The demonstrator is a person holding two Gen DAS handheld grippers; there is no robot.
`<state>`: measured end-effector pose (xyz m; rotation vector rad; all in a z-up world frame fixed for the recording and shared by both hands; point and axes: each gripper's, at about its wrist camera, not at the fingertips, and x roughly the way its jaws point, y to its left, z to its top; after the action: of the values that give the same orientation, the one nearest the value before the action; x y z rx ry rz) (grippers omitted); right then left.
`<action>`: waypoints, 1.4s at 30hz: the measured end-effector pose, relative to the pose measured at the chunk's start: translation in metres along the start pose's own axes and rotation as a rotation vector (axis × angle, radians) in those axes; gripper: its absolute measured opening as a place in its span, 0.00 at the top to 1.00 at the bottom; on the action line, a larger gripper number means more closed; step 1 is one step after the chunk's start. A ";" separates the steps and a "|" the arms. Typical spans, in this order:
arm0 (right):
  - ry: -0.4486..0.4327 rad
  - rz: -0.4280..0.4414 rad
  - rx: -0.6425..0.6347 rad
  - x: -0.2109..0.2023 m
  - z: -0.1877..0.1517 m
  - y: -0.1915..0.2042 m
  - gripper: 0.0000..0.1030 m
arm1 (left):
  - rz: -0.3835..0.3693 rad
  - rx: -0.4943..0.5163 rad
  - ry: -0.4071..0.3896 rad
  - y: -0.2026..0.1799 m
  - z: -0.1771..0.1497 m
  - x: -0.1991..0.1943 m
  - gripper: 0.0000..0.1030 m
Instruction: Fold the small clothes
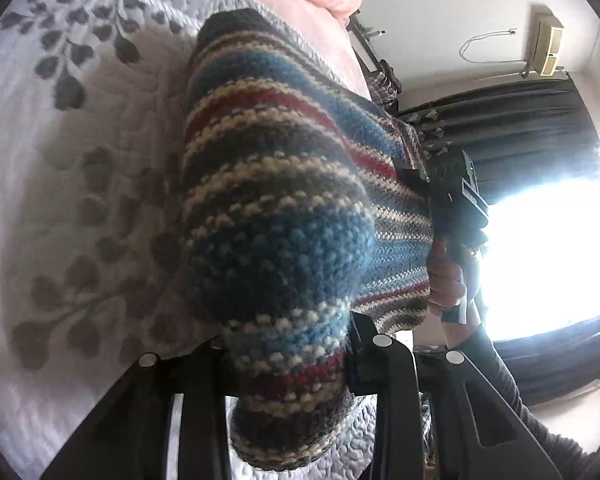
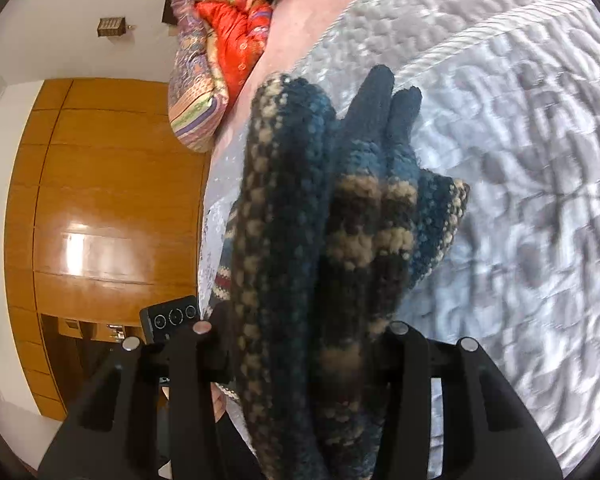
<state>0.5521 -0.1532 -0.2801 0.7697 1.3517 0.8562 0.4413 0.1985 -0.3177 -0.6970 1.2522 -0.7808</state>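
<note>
A striped knit garment [image 1: 276, 200] in blue, red, cream and grey hangs between both grippers above the bed. My left gripper [image 1: 288, 356] is shut on one bunched end. In the left wrist view the cloth stretches away to the right gripper [image 1: 448, 188], which a hand [image 1: 446, 276] holds and which pinches the far edge. In the right wrist view the garment [image 2: 316, 208] fills the middle, folded thick between the fingers of my right gripper [image 2: 304, 340], which is shut on it. Part of the left gripper [image 2: 172, 316] shows at the lower left.
A grey quilted bedspread [image 1: 60, 200] with a leaf print lies under the garment [image 2: 520, 160]. A pink sheet [image 1: 300, 12] and a colourful folded blanket [image 2: 216, 60] are at the head of the bed. A wooden wardrobe [image 2: 100, 200] and dark curtains [image 1: 520, 140] stand beyond the bed.
</note>
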 end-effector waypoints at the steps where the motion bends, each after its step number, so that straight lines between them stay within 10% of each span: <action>1: 0.003 0.002 -0.003 0.004 -0.002 0.005 0.58 | 0.003 0.004 -0.005 -0.001 -0.002 -0.005 0.70; 22: 0.219 0.005 0.027 0.161 -0.097 0.059 0.57 | 0.020 -0.148 -0.066 0.088 -0.109 -0.082 0.68; 33: 0.126 -0.148 -0.010 0.130 -0.096 0.054 0.28 | 0.204 -0.215 -0.139 0.082 -0.130 -0.110 0.31; 37: 0.007 -0.144 -0.054 0.092 -0.109 0.074 0.51 | 0.247 -0.100 -0.330 0.042 -0.142 -0.158 0.31; 42: 0.043 -0.203 -0.111 0.113 -0.117 0.083 0.82 | 0.026 0.009 -0.212 0.003 -0.148 -0.122 0.33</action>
<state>0.4322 -0.0159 -0.2733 0.5212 1.3818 0.7824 0.2800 0.2955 -0.2798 -0.7346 1.0627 -0.6727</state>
